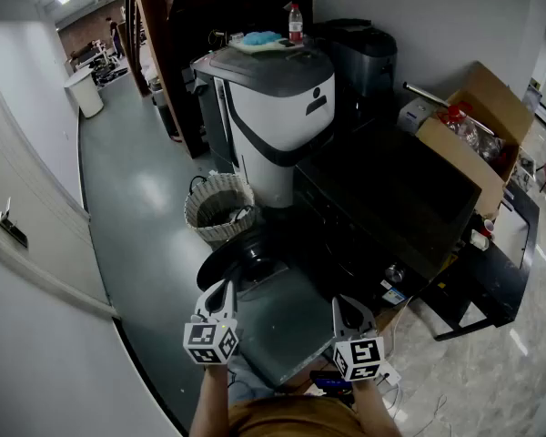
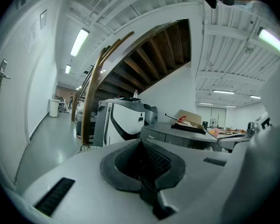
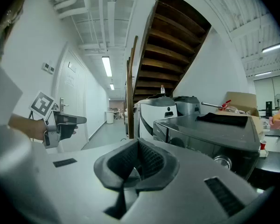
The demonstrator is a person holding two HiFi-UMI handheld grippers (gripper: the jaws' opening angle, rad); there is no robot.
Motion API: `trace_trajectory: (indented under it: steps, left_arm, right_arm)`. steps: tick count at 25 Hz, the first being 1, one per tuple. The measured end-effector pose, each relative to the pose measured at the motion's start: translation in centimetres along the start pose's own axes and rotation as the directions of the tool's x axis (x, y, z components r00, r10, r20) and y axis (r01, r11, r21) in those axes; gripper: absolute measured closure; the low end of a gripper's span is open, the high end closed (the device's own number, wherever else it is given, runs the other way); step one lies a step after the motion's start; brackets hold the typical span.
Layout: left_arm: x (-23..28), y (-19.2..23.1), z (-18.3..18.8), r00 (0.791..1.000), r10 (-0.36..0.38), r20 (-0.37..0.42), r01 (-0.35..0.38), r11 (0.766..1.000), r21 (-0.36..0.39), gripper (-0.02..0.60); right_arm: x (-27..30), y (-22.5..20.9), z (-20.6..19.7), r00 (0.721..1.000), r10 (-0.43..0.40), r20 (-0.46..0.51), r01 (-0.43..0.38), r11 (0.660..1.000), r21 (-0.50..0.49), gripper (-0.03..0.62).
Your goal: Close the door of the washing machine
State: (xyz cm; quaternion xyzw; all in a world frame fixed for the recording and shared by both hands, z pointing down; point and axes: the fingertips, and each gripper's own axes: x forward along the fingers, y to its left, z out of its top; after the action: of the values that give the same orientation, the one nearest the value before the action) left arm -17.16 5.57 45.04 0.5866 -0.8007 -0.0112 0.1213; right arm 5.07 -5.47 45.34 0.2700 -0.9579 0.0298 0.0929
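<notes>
In the head view the dark front-loading washing machine (image 1: pixel 391 198) stands at centre right. Its round door (image 1: pixel 241 260) hangs open towards me, low at the machine's left front. My left gripper (image 1: pixel 222 291) hovers just in front of the door, its jaws shut on nothing. About level with it to the right is my right gripper (image 1: pixel 348 308), close to the machine's front, its pads together and empty. The left gripper view shows the closed pads (image 2: pixel 142 178) and the machine (image 2: pixel 177 136) ahead to the right. The right gripper view shows the machine (image 3: pixel 210 134) and the left gripper (image 3: pixel 60 124).
A wicker basket (image 1: pixel 220 209) sits on the floor beyond the door. Behind it stands a white and grey machine (image 1: pixel 278 116) with a bottle (image 1: pixel 295 24) on top. An open cardboard box (image 1: pixel 478 126) rests at the washer's right. A wall with a door handle (image 1: pixel 5 221) runs along the left.
</notes>
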Motion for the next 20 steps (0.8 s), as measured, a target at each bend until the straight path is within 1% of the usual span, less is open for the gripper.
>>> trace_trajectory:
  steps: [4, 8, 10, 14, 17, 20]
  left_arm:
    - [0.1, 0.8, -0.6, 1.0, 0.018, -0.005, -0.018, 1.0, -0.014, 0.557]
    - [-0.4, 1.8, -0.8, 0.999, 0.044, 0.008, -0.043, 0.998, -0.04, 0.557]
    - [-0.6, 2.3, -1.0, 0.999, 0.05, 0.009, -0.049, 0.998, -0.038, 0.557]
    - [-0.8, 3.5, -2.0, 0.998, 0.054, -0.025, -0.055, 0.998, -0.041, 0.557]
    - [-0.3, 5.0, -2.0, 0.997, 0.063, -0.036, -0.064, 0.997, -0.031, 0.556]
    - [0.6, 6.2, -2.5, 0.997, 0.052, -0.063, -0.054, 0.998, -0.036, 0.555]
  right_arm:
    - [0.7, 0.3, -0.6, 1.0, 0.011, -0.016, -0.011, 1.0, -0.017, 0.583]
    - [1.2, 1.5, -0.7, 0.999, 0.044, -0.027, -0.045, 0.998, -0.039, 0.583]
    - [1.6, 2.0, -0.8, 0.998, 0.054, -0.026, -0.055, 0.997, -0.045, 0.583]
    - [2.2, 2.6, -0.8, 0.998, 0.05, -0.03, -0.051, 0.998, -0.038, 0.583]
    - [3.2, 3.4, -0.8, 0.998, 0.057, -0.034, -0.058, 0.997, -0.045, 0.583]
    - [4.2, 4.1, -1.1, 0.997, 0.058, -0.054, -0.06, 0.997, -0.041, 0.583]
